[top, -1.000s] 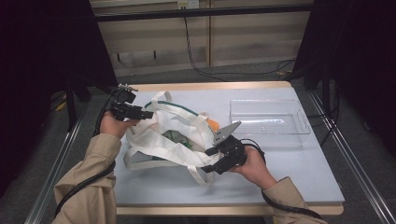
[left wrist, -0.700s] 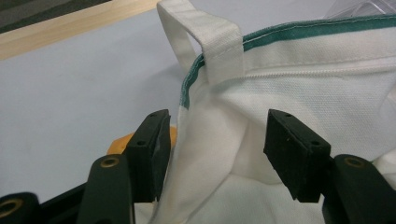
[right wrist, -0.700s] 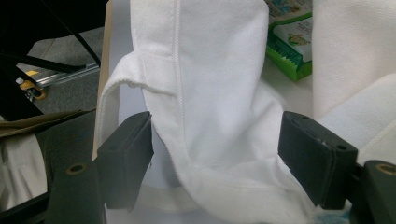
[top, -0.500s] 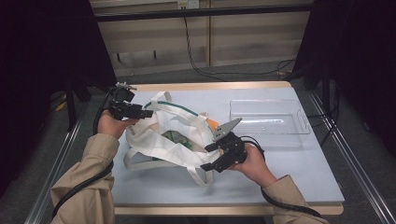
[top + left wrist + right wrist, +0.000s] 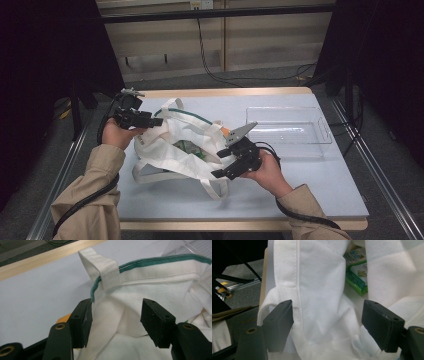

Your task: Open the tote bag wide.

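bag: white tote bag (image 5: 175, 145) lay on table (image 5: 310, 180), mouth up | left gripper (image 5: 150, 121): jaws half open around rim fabric | right gripper (image 5: 220, 162): jaws had just been opening, cloth between, unpinched | meaning: likely regrasping to spread mouth toward green packet (image 5: 357, 275)

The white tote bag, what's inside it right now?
Inside the white tote bag, a green-and-white printed packet shows through the opening, and something orange peeks out at its far edge. The cloth covers whatever lies deeper.

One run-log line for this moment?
left gripper: open around white cloth bag rim | right gripper: open, cloth between | green packet inside | clear plastic tray: empty
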